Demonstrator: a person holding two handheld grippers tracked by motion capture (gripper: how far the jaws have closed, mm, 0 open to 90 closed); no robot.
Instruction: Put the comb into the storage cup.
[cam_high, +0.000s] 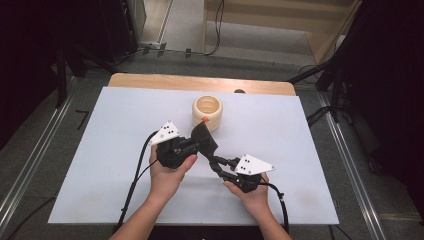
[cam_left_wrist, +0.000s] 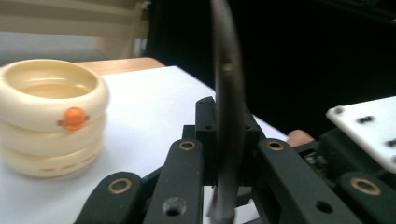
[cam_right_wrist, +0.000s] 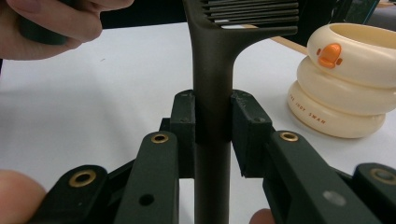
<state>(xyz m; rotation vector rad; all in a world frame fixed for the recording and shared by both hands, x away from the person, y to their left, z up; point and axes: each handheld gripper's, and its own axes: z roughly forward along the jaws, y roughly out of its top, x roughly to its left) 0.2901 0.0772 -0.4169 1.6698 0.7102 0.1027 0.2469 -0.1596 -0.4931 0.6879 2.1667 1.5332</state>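
Note:
A dark brown comb (cam_high: 205, 138) hangs above the white table between my two grippers. My left gripper (cam_high: 196, 145) is shut on the comb's toothed head, which stands edge-on (cam_left_wrist: 227, 88) between its pads in the left gripper view. My right gripper (cam_high: 215, 163) is shut on the comb's handle (cam_right_wrist: 212, 79); the pads press both sides of it, and the teeth show at the top of the right gripper view. A cream holder (cam_high: 207, 112) made of three stacked rings, with a small orange knob, stands just beyond the comb.
The white board (cam_high: 300, 150) lies on a wooden table (cam_high: 150, 80), with bare surface left and right of the hands. The cream holder (cam_left_wrist: 51, 116) (cam_right_wrist: 345, 88) is close to the comb's head. Dark stands and cables ring the table.

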